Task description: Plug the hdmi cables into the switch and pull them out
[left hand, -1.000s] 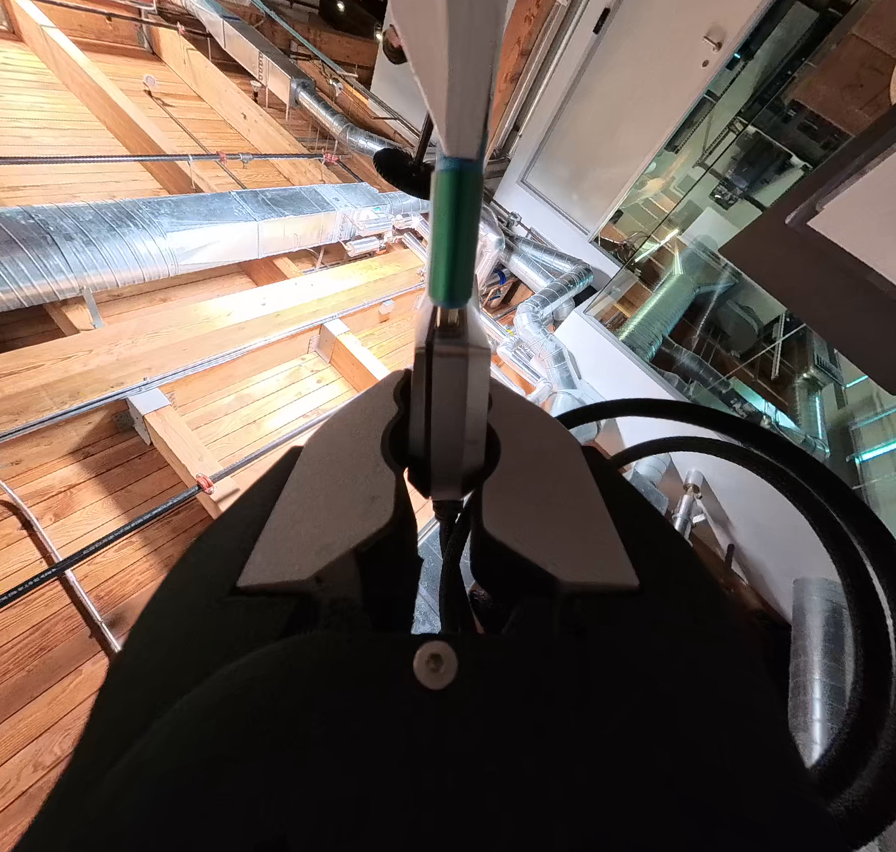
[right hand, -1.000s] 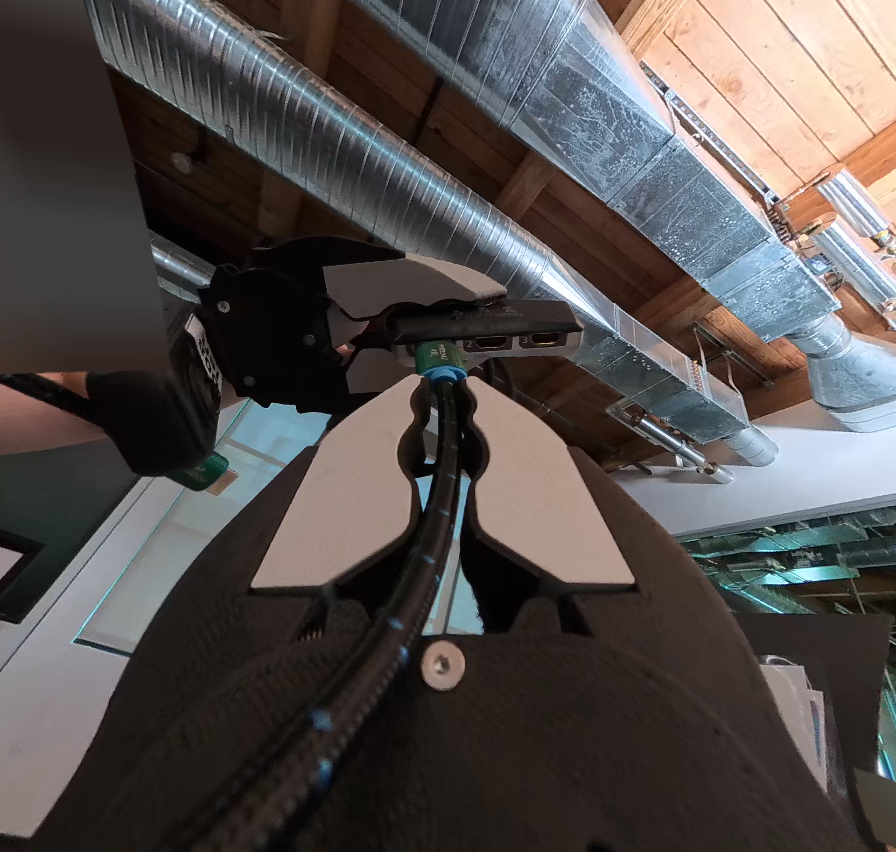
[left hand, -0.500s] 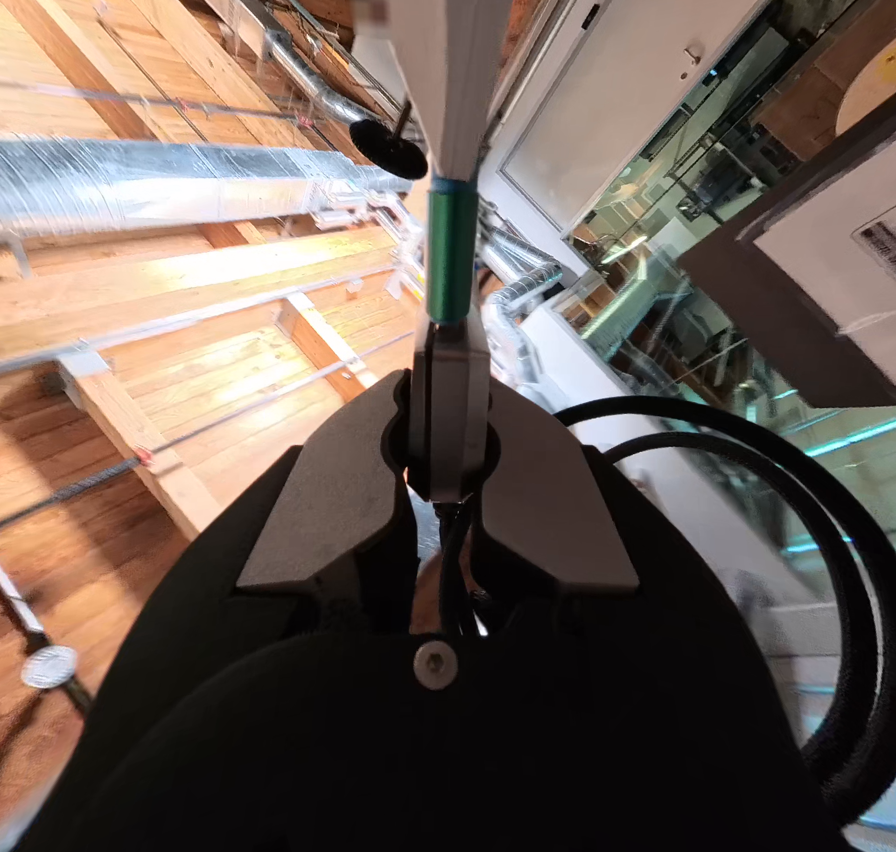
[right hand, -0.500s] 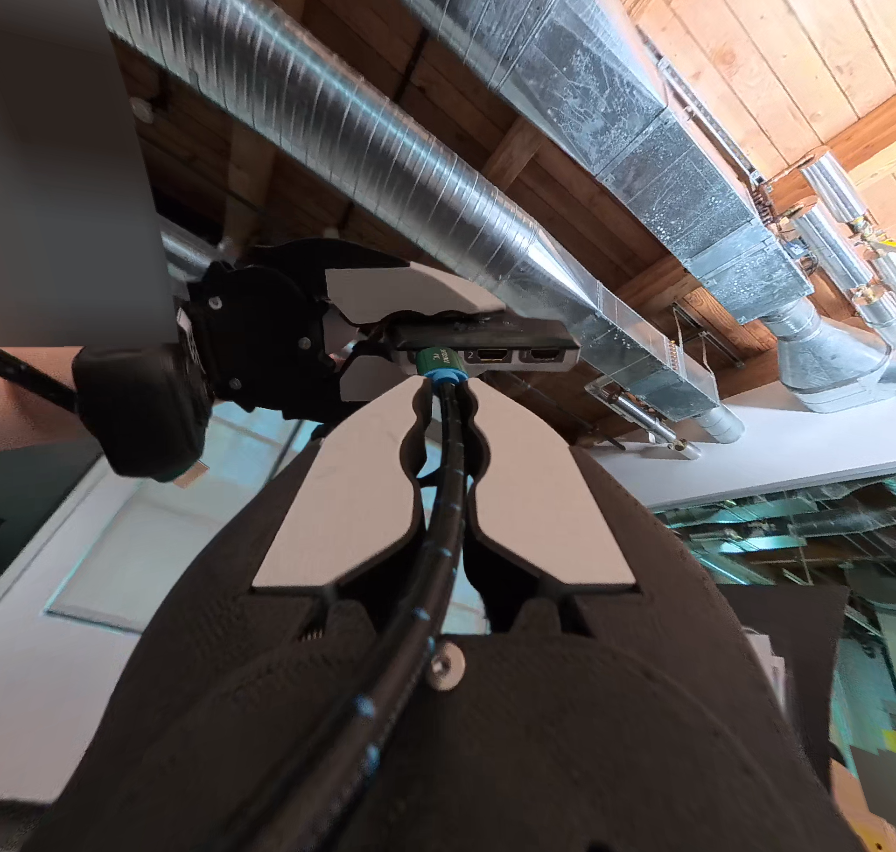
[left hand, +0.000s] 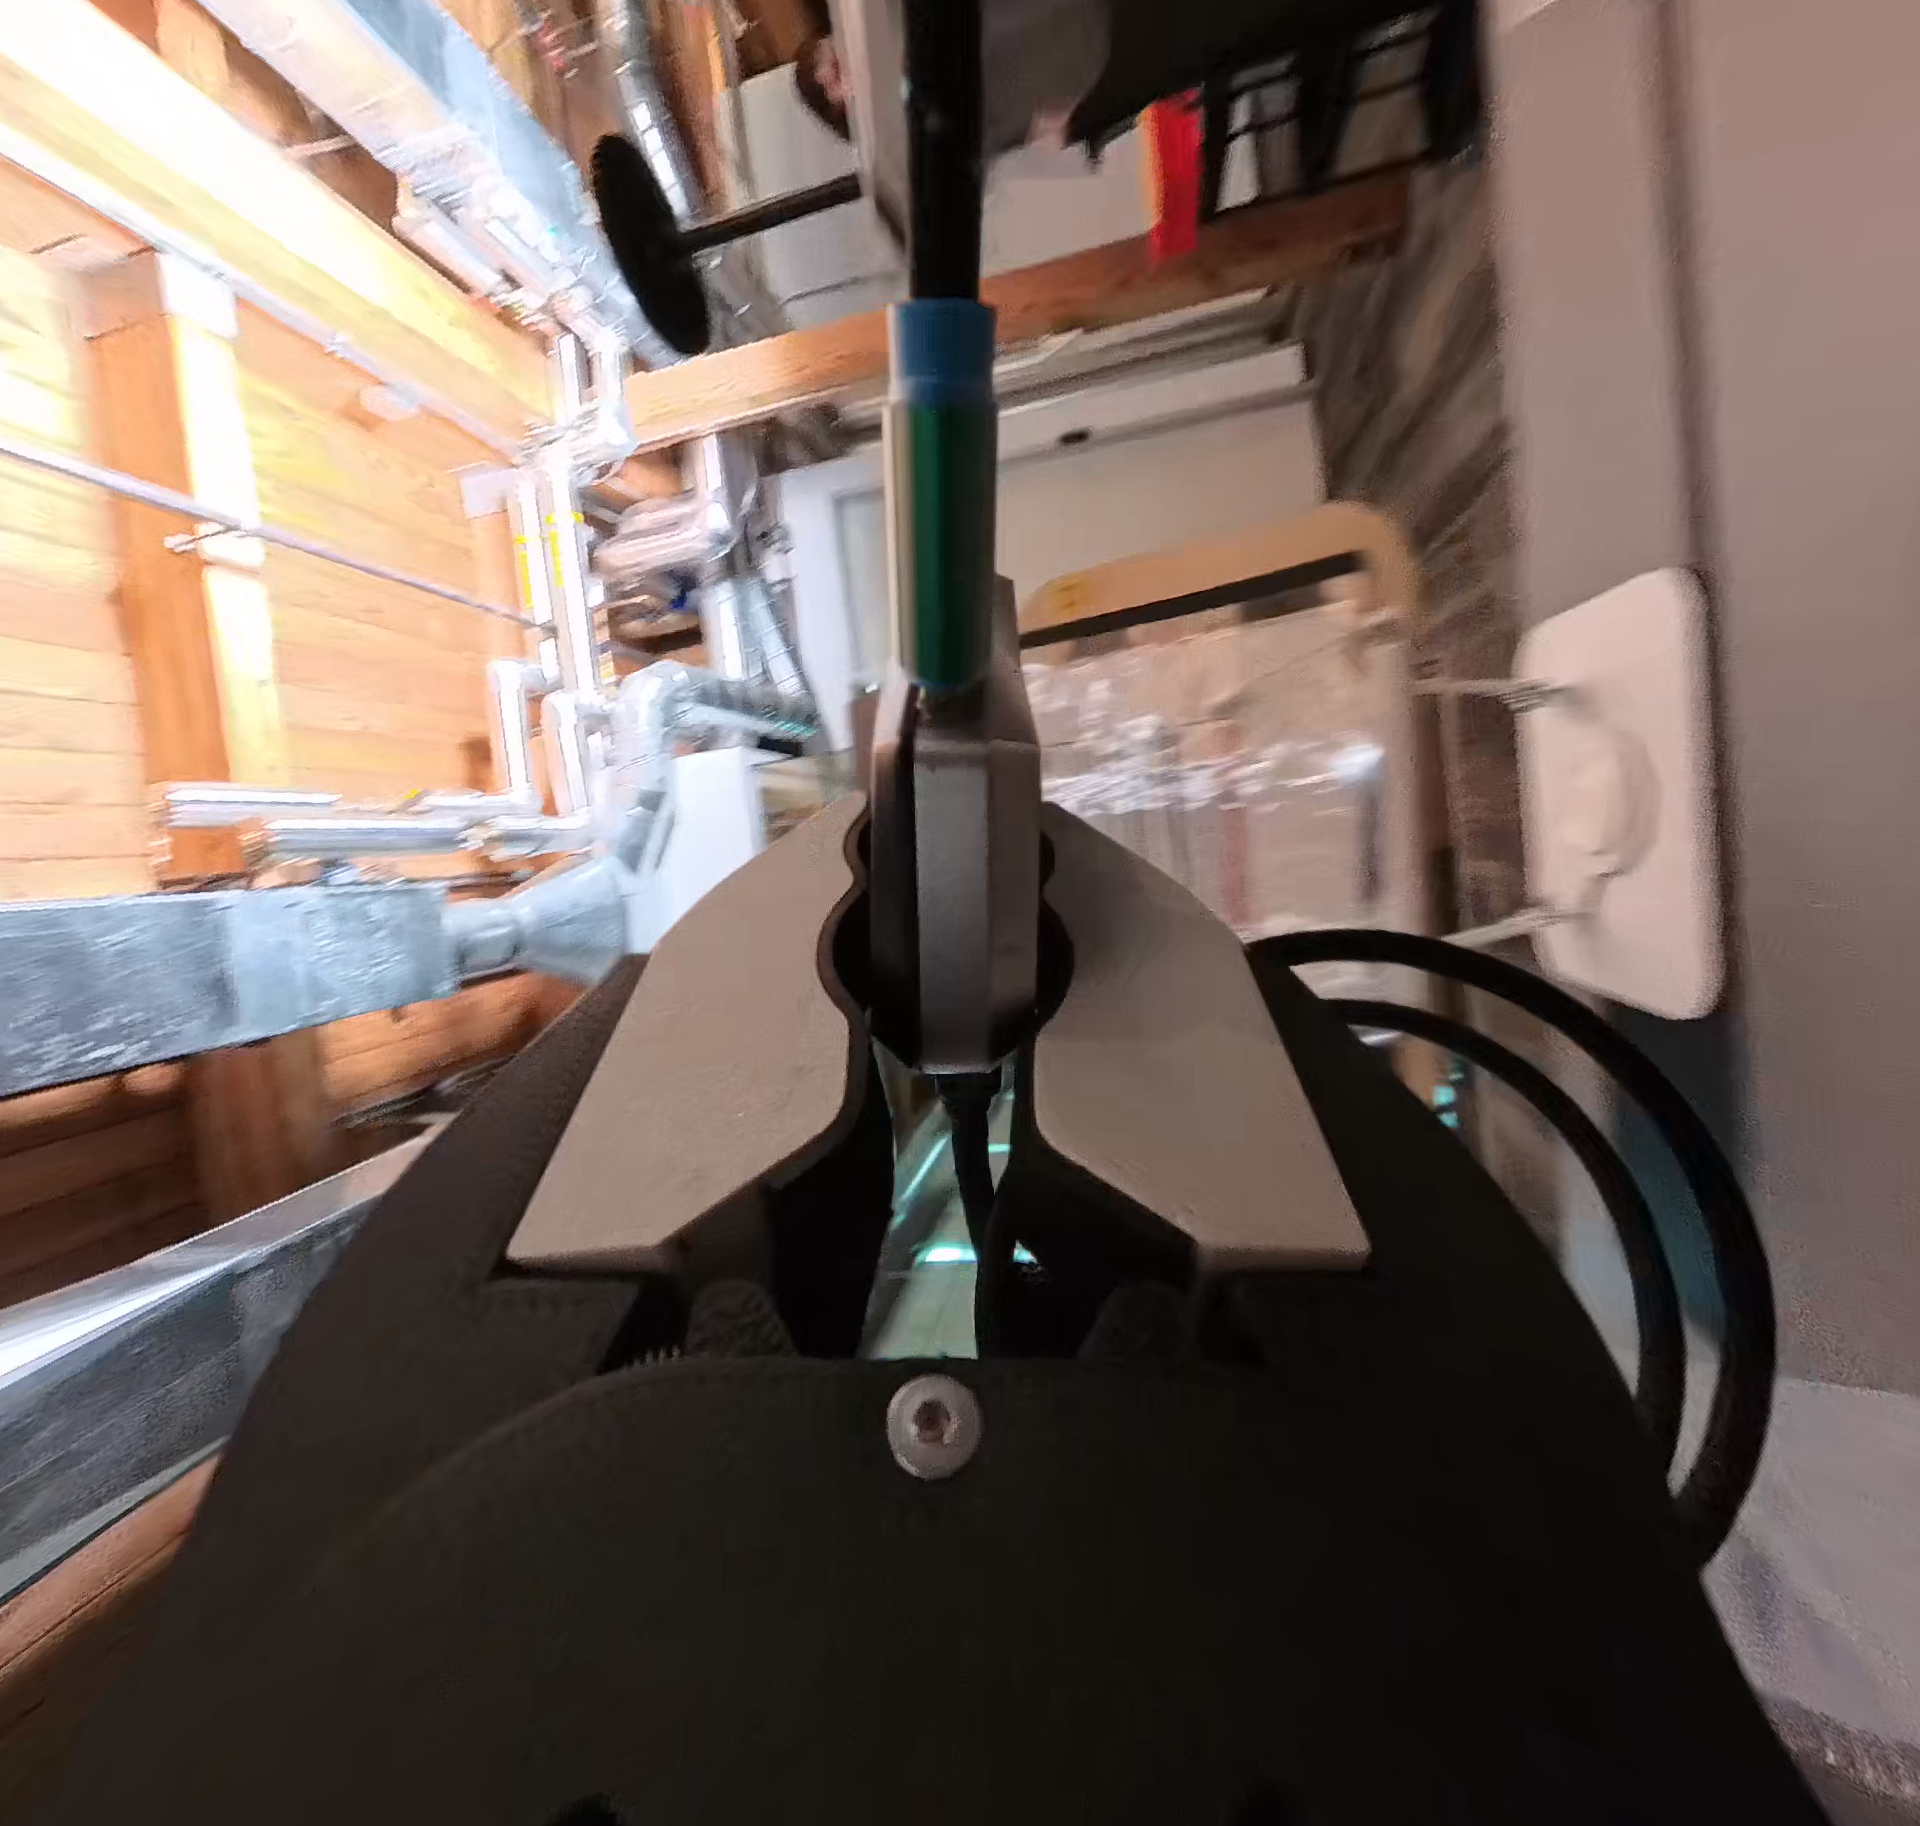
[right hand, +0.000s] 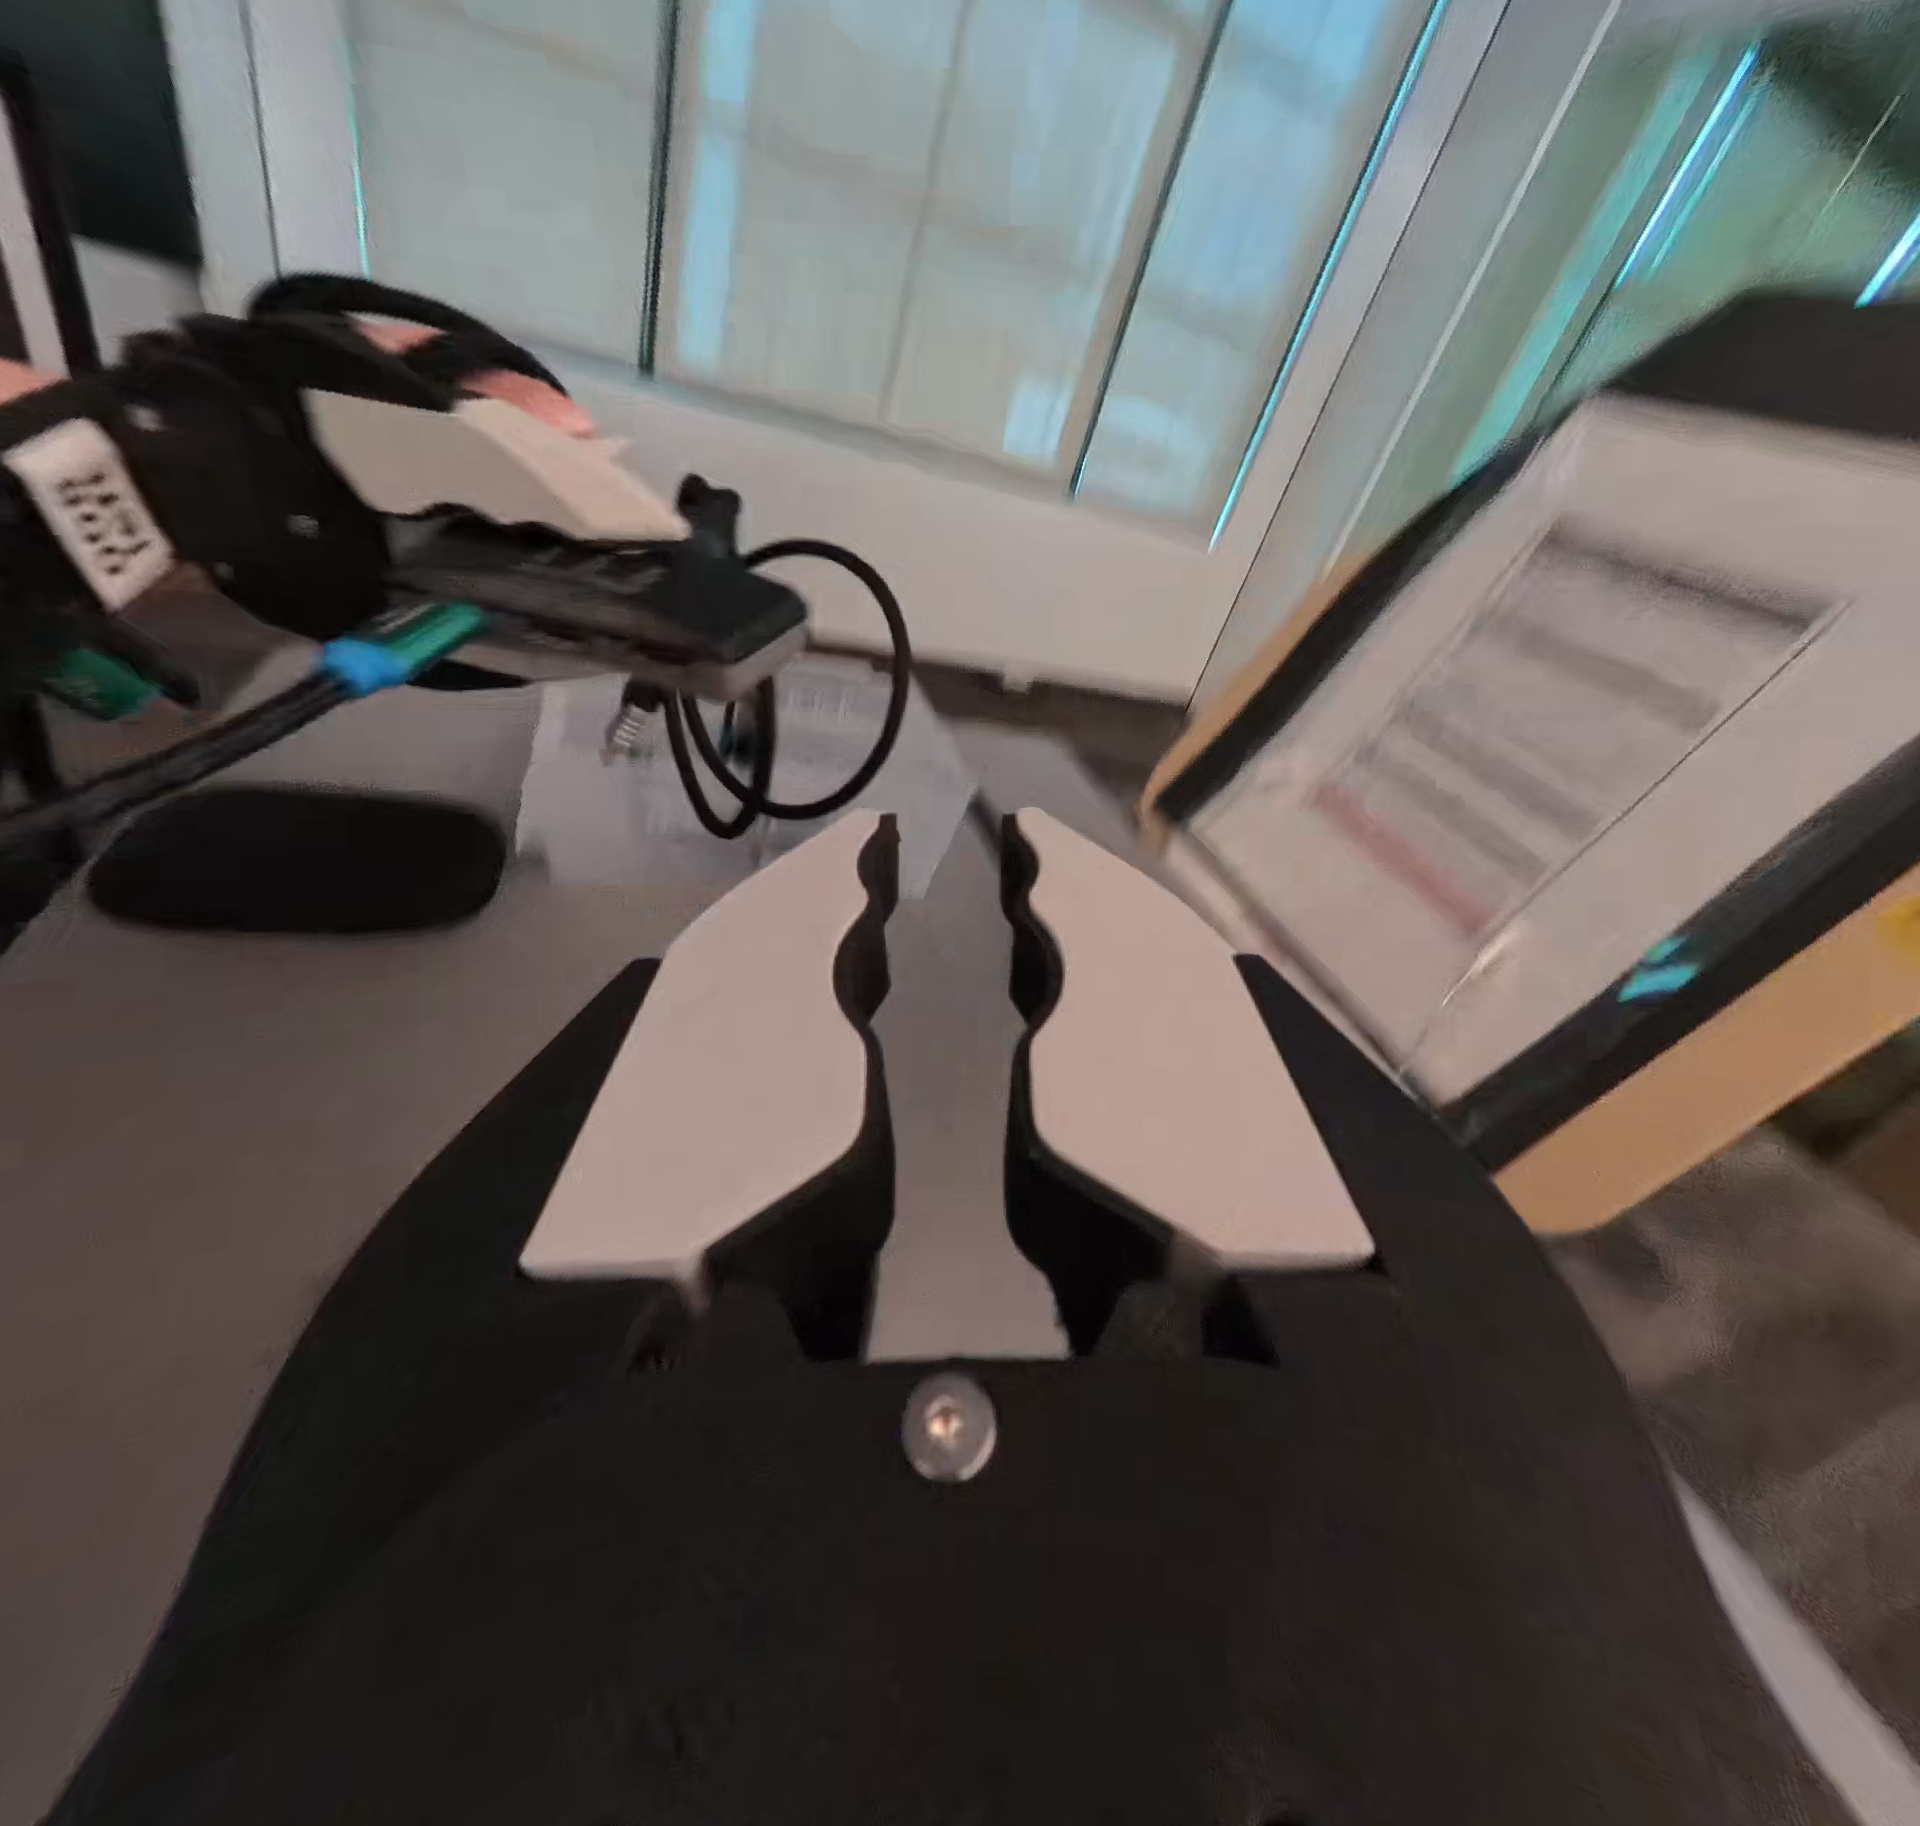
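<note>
Two grippers: one is loaded, one holds nothing.
Left gripper [left hand: 951, 903]: its two grey fingers are pressed against the flat sides of the switch [left hand: 951, 883], which stands edge-on between them and sticks out past the fingertips.
Switch from the other side: in the right wrist view it is a flat dark slab [right hand: 665, 607] held level in the air, above the table and clear of it, with its far rounded end jutting free beyond the left gripper [right hand: 499, 519].
Green plug [left hand: 940, 550]: seated in the switch's front edge, with a blue collar behind it and the black hdmi cable [left hand: 940, 114] running straight away from it.
Thin black lead [left hand: 1621, 1205]: leaves the back of the switch and loops wide on the right side of the left gripper; in the right wrist view the loop [right hand: 800, 685] hangs below the switch's free end.
Right gripper [right hand: 942, 826]: fingers a little apart, nothing between them, only bare grey table [right hand: 208, 1101] showing through the gap.
Open room: the right gripper sits well apart from the switch, low and to its right.
Edges nearby: a framed panel [right hand: 1558, 737] stands close on the right gripper's right side; a dark oval pad [right hand: 296, 872] lies on the table under the cable.
Sharpness: both views are smeared.
</note>
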### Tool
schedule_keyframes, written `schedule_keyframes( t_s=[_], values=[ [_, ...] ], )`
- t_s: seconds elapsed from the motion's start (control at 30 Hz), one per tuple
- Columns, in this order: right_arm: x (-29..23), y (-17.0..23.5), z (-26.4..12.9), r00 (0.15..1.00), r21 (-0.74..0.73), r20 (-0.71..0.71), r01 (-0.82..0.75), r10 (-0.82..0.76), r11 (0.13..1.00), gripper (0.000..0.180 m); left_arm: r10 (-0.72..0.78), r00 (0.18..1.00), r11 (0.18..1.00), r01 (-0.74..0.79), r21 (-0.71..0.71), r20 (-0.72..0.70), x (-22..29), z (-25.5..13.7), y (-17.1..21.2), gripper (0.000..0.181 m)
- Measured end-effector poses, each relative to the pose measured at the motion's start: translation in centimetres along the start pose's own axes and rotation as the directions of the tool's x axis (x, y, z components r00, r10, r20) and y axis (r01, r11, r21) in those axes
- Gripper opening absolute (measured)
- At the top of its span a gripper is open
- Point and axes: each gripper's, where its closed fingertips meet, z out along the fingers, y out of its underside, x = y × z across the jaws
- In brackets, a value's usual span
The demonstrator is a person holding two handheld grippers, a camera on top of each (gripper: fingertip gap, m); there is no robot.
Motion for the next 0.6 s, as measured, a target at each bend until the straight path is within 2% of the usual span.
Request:
schedule_keyframes(
  t_s=[0.17,0.23,0.33,0.47,0.53,0.6],
  values=[
    [-1.2,7.7,4.5,0.98,-0.261,-0.032,-0.199,0.197,0.945,0.019,-0.064,0.98,0.992,0.084,0.094,-0.19,10.4,-2.9,-3.3,0.023],
    [-2.4,10.8,5.4,0.964,-0.337,-0.046,-0.261,0.261,0.905,0.019,-0.098,0.97,0.985,0.127,0.12,-0.222,12.3,-3.8,-4.3,0.022],
    [-4.8,15.1,4.7,0.931,-0.483,-0.081,-0.35,0.357,0.802,0.019,-0.124,0.955,0.975,0.168,0.145,-0.27,14.6,-5.0,-5.1,0.022],
    [-6.1,18.9,1.9,0.93,-0.606,-0.245,-0.366,0.273,0.706,0.018,-0.008,0.963,0.984,0.056,0.171,-0.269,17.4,-5.9,-4.7,0.023],
    [-6.5,21.2,-0.3,0.925,-0.697,-0.329,-0.375,0.192,0.612,0.019,0.0,0.955,0.984,0.053,0.17,-0.298,18.8,-6.2,-4.6,0.023],
    [-7.7,22.7,-1.7,0.916,-0.748,-0.356,-0.397,0.183,0.532,0.02,-0.007,0.943,0.984,0.066,0.166,-0.333,20.3,-6.4,-4.6,0.022]
  ],
)
